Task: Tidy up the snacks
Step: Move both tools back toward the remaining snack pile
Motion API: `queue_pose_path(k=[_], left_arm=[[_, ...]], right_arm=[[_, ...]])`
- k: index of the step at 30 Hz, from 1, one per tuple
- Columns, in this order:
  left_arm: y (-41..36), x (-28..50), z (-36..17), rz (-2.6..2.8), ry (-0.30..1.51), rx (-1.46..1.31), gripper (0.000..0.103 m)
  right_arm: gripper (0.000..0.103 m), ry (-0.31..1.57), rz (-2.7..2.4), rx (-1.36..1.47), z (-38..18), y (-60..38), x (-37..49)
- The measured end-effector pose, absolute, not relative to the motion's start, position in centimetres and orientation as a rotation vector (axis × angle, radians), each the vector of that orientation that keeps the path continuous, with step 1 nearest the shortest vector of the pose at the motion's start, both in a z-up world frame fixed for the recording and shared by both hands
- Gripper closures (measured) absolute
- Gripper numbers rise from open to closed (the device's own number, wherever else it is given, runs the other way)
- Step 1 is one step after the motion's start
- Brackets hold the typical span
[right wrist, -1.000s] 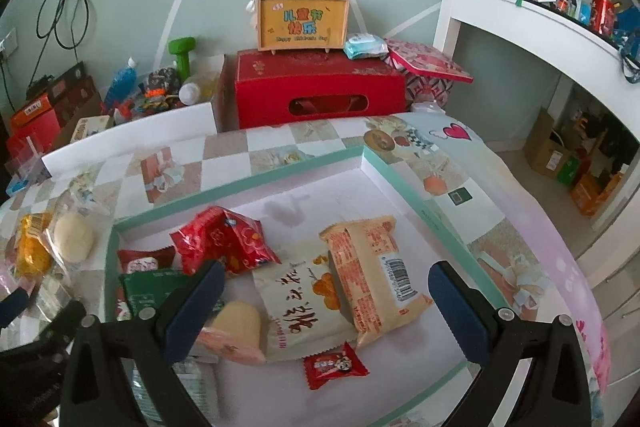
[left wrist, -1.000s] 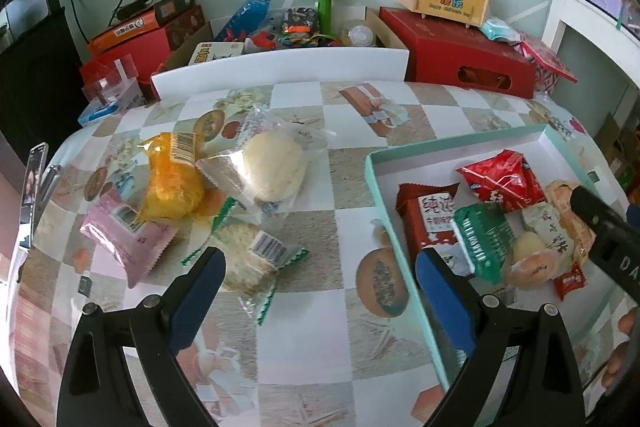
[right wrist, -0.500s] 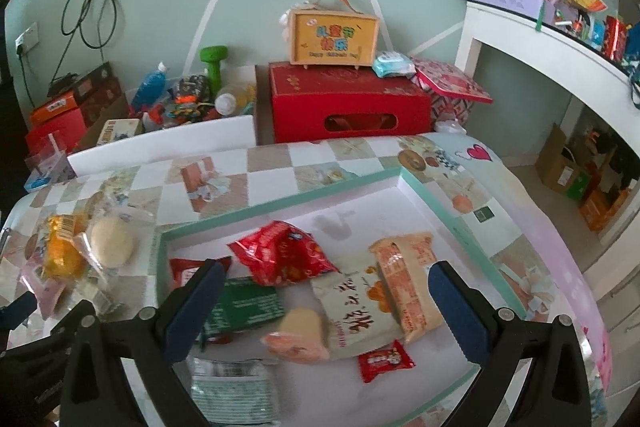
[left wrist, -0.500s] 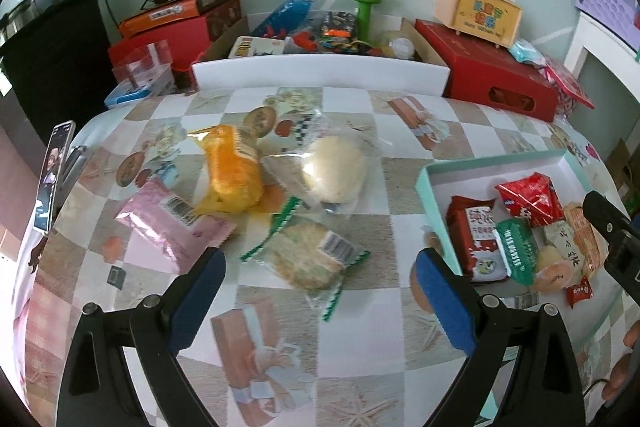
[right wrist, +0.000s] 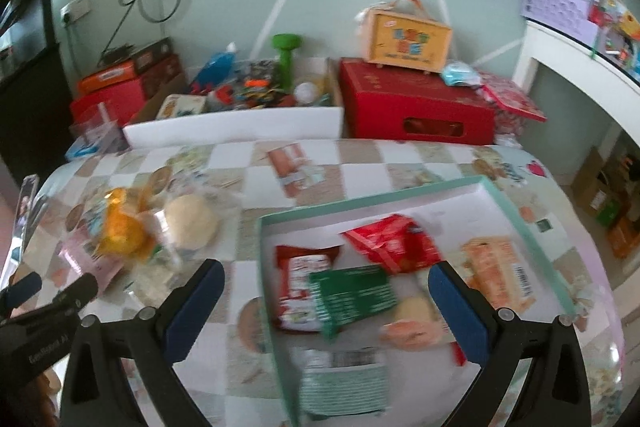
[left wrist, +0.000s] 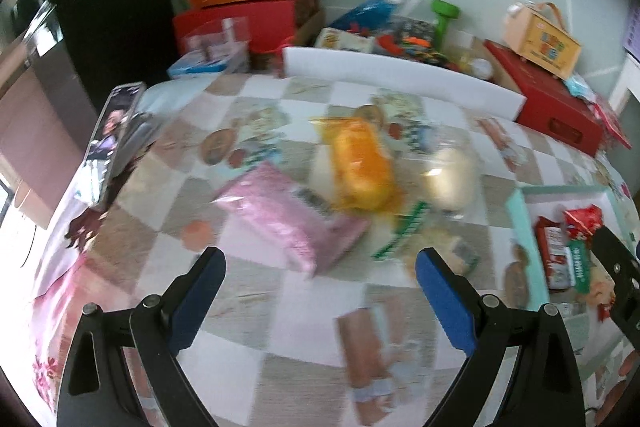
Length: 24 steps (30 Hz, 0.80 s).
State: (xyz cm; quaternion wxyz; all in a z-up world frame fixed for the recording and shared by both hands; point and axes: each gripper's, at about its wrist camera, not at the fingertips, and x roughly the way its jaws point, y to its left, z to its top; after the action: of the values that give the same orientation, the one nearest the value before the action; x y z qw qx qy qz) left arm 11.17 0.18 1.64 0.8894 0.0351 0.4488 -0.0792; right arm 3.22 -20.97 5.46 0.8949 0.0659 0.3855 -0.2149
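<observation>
Loose snacks lie on the checked tablecloth: a pink packet (left wrist: 288,223), an orange packet (left wrist: 362,165), a clear bag with a pale bun (left wrist: 450,175) and a green-edged packet (left wrist: 424,243). My left gripper (left wrist: 320,289) is open and empty, above the cloth just short of the pink packet. A mint-rimmed tray (right wrist: 360,205) holds several snacks, among them a red bag (right wrist: 394,241) and a green packet (right wrist: 352,297). My right gripper (right wrist: 326,307) is open and empty above the tray's near left part. The left gripper also shows in the right wrist view (right wrist: 48,297).
A phone (left wrist: 110,135) lies at the table's left edge. A white foam board (left wrist: 400,79) stands along the far edge, with red boxes (right wrist: 416,111), a yellow carry case (right wrist: 408,41) and clutter behind. A white shelf (right wrist: 584,67) is at the right.
Both grippers have swung left; the loose snacks now sit ahead of my left gripper and the tray has shifted right in both views. Both stay open and empty.
</observation>
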Motion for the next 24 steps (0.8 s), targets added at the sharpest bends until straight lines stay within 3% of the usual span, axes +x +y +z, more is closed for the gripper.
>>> queue_pose_path(k=[11, 24], left_arm=[[5.7, 12.2, 1.6, -0.056, 0.975, -0.005, 0.007], [5.9, 13.4, 0.4, -0.054, 1.025, -0.015, 0.007]], right_arm=[[0.000, 0.829, -0.350, 0.137, 4.4, -17.5, 4.6], [0.000, 0.839, -0.214, 0.092, 2.6, -13.4, 6.6]])
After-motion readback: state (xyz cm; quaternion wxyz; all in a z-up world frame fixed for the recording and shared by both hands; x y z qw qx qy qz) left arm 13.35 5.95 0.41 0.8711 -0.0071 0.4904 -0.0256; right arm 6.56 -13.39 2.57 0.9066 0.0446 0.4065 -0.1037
